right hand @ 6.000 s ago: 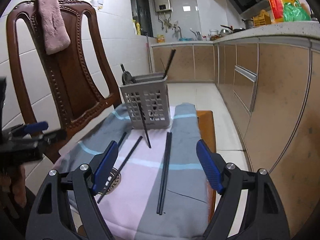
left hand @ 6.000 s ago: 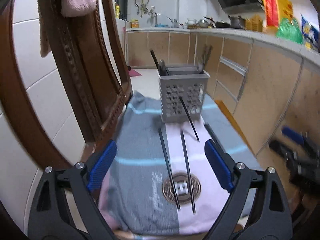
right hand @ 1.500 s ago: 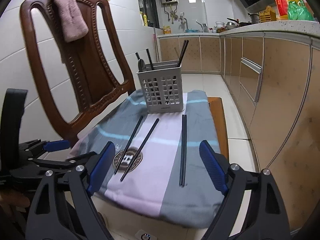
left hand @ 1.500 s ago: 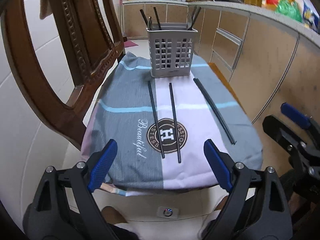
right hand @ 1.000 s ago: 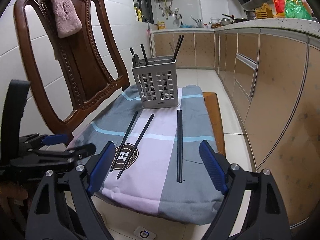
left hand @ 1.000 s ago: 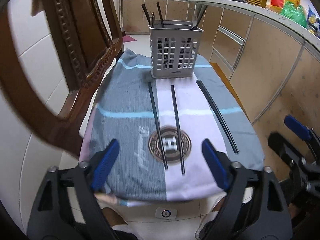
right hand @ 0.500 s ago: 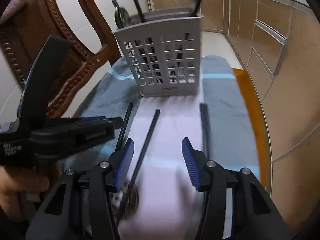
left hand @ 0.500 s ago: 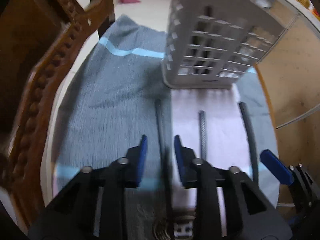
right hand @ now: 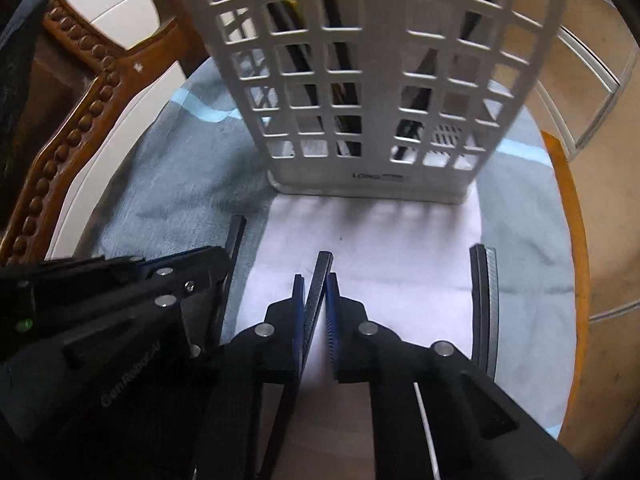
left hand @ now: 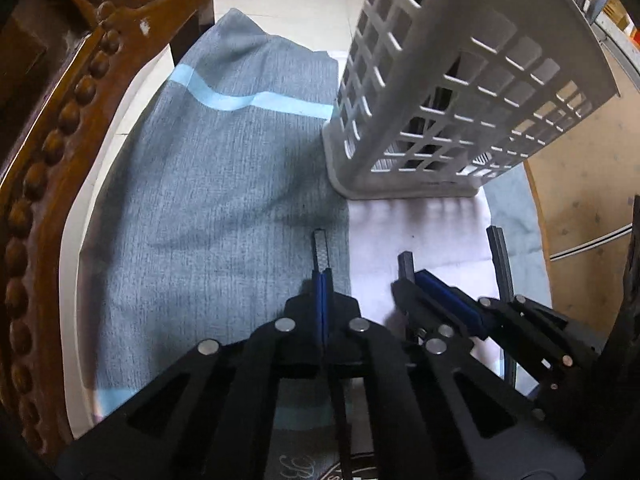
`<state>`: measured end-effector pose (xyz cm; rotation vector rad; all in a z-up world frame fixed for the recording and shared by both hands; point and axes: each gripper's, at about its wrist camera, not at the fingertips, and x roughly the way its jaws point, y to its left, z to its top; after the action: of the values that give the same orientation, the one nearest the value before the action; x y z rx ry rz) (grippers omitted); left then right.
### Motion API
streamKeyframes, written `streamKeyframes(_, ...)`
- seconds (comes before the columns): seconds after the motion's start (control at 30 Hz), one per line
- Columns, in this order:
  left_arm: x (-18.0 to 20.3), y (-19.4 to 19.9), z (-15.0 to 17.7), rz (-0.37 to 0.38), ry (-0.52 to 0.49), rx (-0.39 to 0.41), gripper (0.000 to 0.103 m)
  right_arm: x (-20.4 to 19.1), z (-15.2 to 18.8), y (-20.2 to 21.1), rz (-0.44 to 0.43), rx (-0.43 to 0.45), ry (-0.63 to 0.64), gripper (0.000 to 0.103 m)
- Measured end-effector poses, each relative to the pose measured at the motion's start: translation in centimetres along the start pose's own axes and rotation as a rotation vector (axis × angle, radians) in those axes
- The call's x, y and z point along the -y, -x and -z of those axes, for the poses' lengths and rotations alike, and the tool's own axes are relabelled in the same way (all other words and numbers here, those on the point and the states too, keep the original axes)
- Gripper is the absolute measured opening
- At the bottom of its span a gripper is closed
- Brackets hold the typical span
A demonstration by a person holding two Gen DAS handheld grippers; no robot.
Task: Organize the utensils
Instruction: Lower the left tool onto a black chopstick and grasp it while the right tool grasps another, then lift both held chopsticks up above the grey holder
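Note:
A grey slotted utensil basket (left hand: pixel 440 100) (right hand: pixel 360 80) stands on the striped cloth (left hand: pixel 220 180), dark utensils upright inside it. My left gripper (left hand: pixel 322 276) is shut on a black chopstick (left hand: pixel 320 246) that lies on the cloth in front of the basket. Just to its right, my right gripper (right hand: pixel 315 280) has its jaws closing, with its blue pads against a second black chopstick (right hand: pixel 322 264). A pair of black chopsticks (right hand: pixel 484 280) (left hand: pixel 500 256) lies farther right on the cloth. Each gripper shows in the other's view: right gripper (left hand: pixel 412 276), left gripper (right hand: pixel 222 256).
A carved wooden chair back (left hand: pixel 60 120) (right hand: pixel 80 120) rises close on the left. The cloth covers a wooden seat whose bare edge (right hand: pixel 568 200) shows on the right. Beyond it are floor tiles and cabinet fronts (left hand: pixel 580 200).
Both grippers came down and forward to the cloth right before the basket. Their jaws went from wide open to closed, each around one chopstick.

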<state>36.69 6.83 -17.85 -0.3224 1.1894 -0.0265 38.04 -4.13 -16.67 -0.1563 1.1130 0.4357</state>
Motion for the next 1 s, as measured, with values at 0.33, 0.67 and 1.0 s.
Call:
streamKeyframes(0.33,-0.1,9.3,1.5,0.066,-0.037,0.151,0.0,1.8,2.6,12.2,-0.147,0.256,-0.056,0.008)
streamKeyframes(0.67,1.0,2.2,-0.4,-0.004,0.012,-0.011,0.001,5.1,4.6,20.4,-0.209,0.373,-0.097,0.008)
streamKeyframes(1.0,0.4,-0.1,-1.7,-0.097,0.013,-0.02,0.037,7.0,3.9,21.5,-0.227,0.389,-0.091,0.007)
